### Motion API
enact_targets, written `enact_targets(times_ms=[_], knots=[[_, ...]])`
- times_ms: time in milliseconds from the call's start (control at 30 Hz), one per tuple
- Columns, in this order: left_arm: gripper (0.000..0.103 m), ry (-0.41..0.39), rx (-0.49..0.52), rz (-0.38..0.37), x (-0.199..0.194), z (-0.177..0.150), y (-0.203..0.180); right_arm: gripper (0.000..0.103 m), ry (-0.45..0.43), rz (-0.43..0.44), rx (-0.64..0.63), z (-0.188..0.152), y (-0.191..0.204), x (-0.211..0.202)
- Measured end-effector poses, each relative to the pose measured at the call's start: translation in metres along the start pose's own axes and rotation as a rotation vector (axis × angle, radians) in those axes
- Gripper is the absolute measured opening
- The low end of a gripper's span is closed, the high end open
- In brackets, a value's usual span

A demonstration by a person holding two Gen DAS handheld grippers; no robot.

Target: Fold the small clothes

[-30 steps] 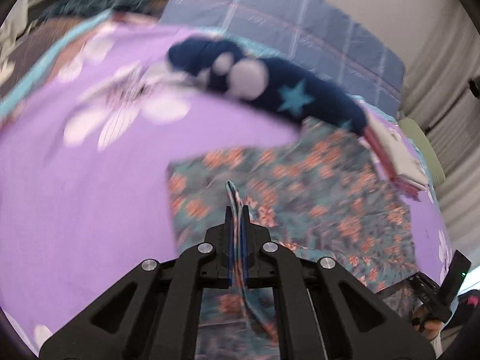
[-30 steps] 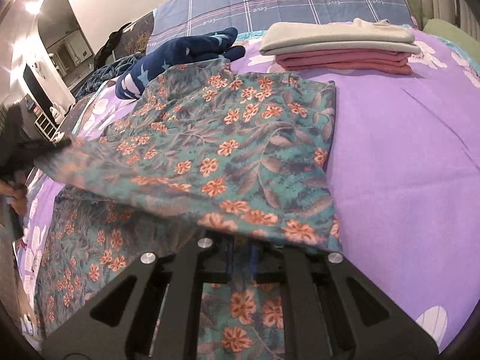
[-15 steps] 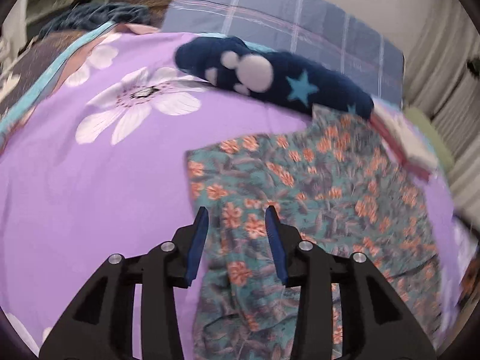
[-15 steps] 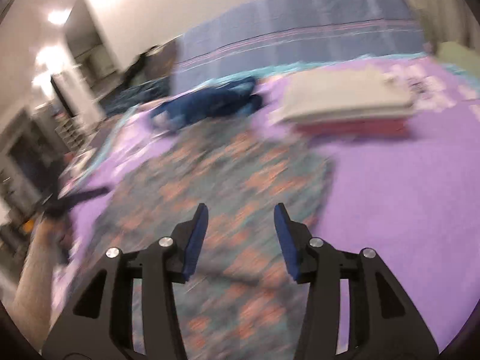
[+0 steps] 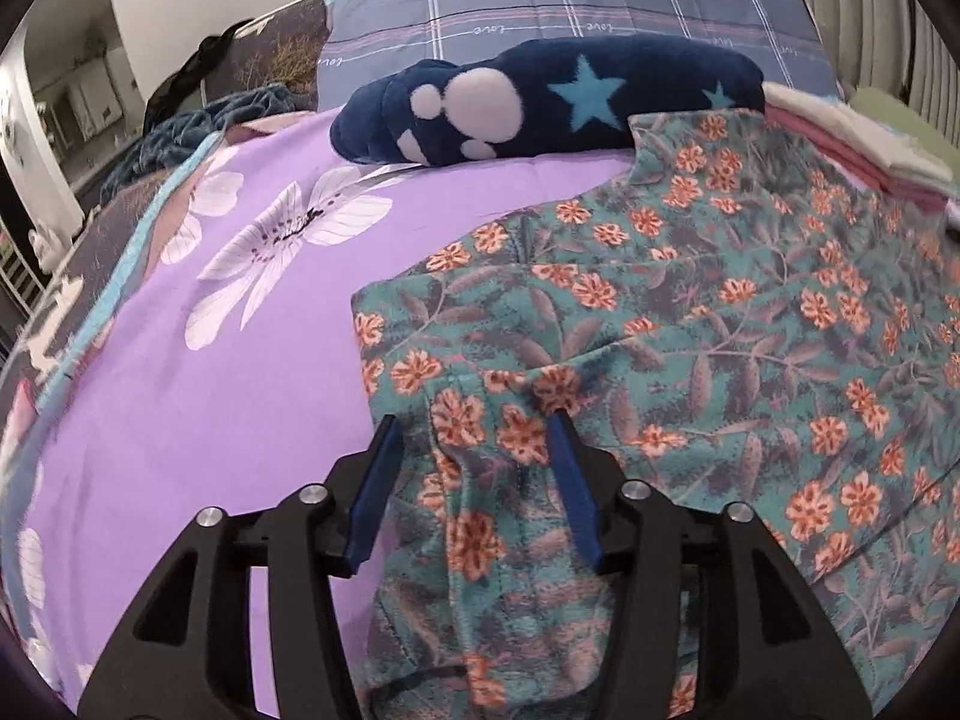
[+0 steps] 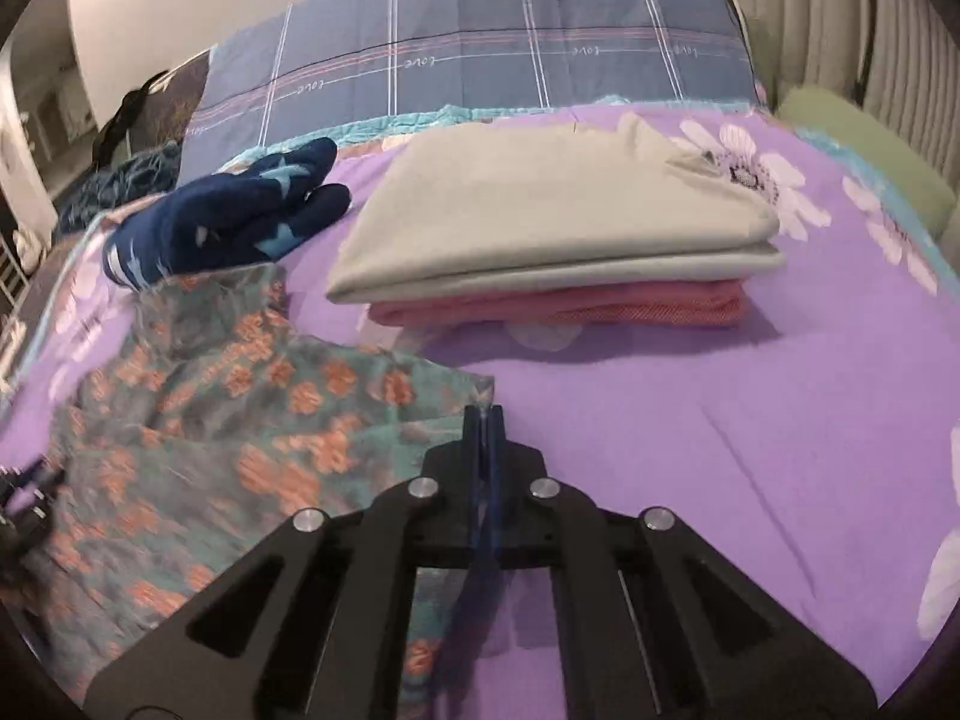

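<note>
1. The teal fleece garment with orange flowers (image 5: 690, 330) lies spread on the purple flower-printed bed sheet (image 5: 210, 408), partly folded, a doubled layer showing along its near-left part; it reaches back toward the dark blue star-patterned plush cloth (image 5: 540, 102).
2. The left tongs (image 5: 474, 426) stand wide open, holding nothing; a raised fold of the garment sits directly between the two blue pads (image 5: 372, 486), so the cloth lies straight ahead of and under them.
3. The right tongs (image 6: 485, 414) are pressed together at the garment's near-right corner; whether cloth is pinched between them I cannot tell.
4. In the right wrist view the garment (image 6: 210, 420) runs away to the left of the right tongs, bare sheet to the right; the stack of folded beige and pink clothes (image 6: 558, 240) sits beyond, well apart.
5. Judgement: the left tongs are nearer to the bulk; the next fold likely turns on closing them on that ridge.
</note>
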State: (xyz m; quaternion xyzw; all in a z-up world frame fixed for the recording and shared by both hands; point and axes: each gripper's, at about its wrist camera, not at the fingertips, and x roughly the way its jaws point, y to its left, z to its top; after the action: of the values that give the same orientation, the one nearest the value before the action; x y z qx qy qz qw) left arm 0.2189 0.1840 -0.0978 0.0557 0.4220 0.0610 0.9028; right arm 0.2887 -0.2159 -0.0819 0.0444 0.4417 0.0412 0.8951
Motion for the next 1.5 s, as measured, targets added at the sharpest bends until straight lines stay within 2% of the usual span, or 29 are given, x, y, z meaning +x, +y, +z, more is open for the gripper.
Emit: enact_targets(times_ms=[33, 133, 200, 233, 333, 367, 400, 433, 467, 533, 633, 733, 833, 900, 933, 1000, 1067, 1100, 1167, 1200, 1300, 1333, 1367, 1500], knots=[[0.065, 0.005, -0.022, 0.0, 0.001, 0.0, 0.004, 0.002, 0.012, 0.018, 0.022, -0.002, -0.006, 0.008], [0.069, 0.019, -0.097, -0.066, 0.007, 0.001, 0.016, 0.003, -0.034, 0.005, 0.056, -0.004, -0.009, 0.001], [0.07, 0.022, -0.128, -0.093, 0.009, 0.0, 0.021, 0.016, -0.077, -0.07, 0.041, -0.007, 0.0, -0.018], [0.071, 0.021, -0.131, -0.095, 0.008, -0.001, 0.021, 0.017, -0.095, -0.061, 0.026, -0.01, 0.005, -0.028], [0.074, 0.018, -0.112, -0.061, 0.007, -0.001, 0.015, 0.017, -0.109, 0.105, -0.061, -0.032, 0.025, -0.057], [0.075, 0.018, -0.109, -0.052, 0.007, -0.001, 0.014, 0.018, -0.082, 0.165, -0.103, -0.045, 0.034, -0.063], [0.075, 0.018, -0.11, -0.049, 0.007, -0.001, 0.014, 0.02, -0.041, 0.189, -0.151, -0.059, 0.042, -0.063], [0.076, 0.018, -0.114, -0.052, 0.007, -0.001, 0.015, 0.023, -0.008, 0.172, -0.184, -0.069, 0.048, -0.059], [0.077, 0.019, -0.119, -0.055, 0.007, -0.002, 0.016, 0.024, 0.023, 0.111, -0.232, -0.084, 0.051, -0.049], [0.081, 0.02, -0.135, -0.055, 0.007, -0.003, 0.018, 0.025, -0.021, 0.106, -0.265, -0.098, 0.05, -0.041], [0.085, 0.023, -0.145, -0.042, 0.007, -0.003, 0.02, 0.028, -0.018, 0.115, -0.204, -0.094, 0.046, -0.042], [0.086, 0.023, -0.154, -0.041, 0.005, -0.003, 0.022, 0.03, -0.037, 0.049, -0.255, -0.099, 0.057, -0.046], [0.085, 0.02, -0.214, -0.084, -0.009, -0.009, 0.034, 0.033, -0.067, 0.005, -0.289, -0.102, 0.063, -0.056], [0.085, 0.001, -0.227, -0.141, -0.029, -0.022, 0.041, 0.057, -0.129, -0.034, -0.235, -0.105, 0.048, -0.08], [0.085, -0.008, -0.21, -0.166, -0.039, -0.03, 0.042, 0.075, -0.178, -0.043, -0.203, -0.109, 0.04, -0.093], [0.085, -0.005, -0.132, -0.188, -0.06, -0.052, 0.04, 0.075, -0.191, -0.003, -0.179, -0.119, 0.026, -0.11], [0.082, 0.012, -0.072, -0.204, -0.075, -0.074, 0.037, 0.072, -0.162, 0.036, -0.135, -0.132, 0.011, -0.121], [0.08, 0.027, -0.052, -0.238, -0.083, -0.088, 0.035, 0.071, -0.141, 0.057, -0.108, -0.139, 0.002, -0.126], [0.077, 0.043, -0.034, -0.285, -0.093, -0.107, 0.033, 0.06, -0.103, 0.096, -0.066, -0.153, -0.008, -0.133], [0.077, 0.036, -0.016, -0.286, -0.1, -0.117, 0.031, 0.058, -0.088, 0.115, -0.042, -0.161, -0.014, -0.138], [0.066, 0.033, 0.02, -0.3, -0.115, -0.136, 0.027, 0.044, -0.049, 0.154, 0.006, -0.18, -0.02, -0.146], [0.06, 0.036, 0.023, -0.31, -0.119, -0.14, 0.028, 0.039, -0.042, 0.164, 0.022, -0.187, -0.021, -0.149], [0.053, 0.039, 0.028, -0.319, -0.122, -0.144, 0.027, 0.037, -0.037, 0.175, 0.031, -0.192, -0.023, -0.152], [0.038, 0.051, 0.033, -0.337, -0.134, -0.157, 0.029, 0.035, -0.014, 0.233, 0.054, -0.211, -0.028, -0.165]])
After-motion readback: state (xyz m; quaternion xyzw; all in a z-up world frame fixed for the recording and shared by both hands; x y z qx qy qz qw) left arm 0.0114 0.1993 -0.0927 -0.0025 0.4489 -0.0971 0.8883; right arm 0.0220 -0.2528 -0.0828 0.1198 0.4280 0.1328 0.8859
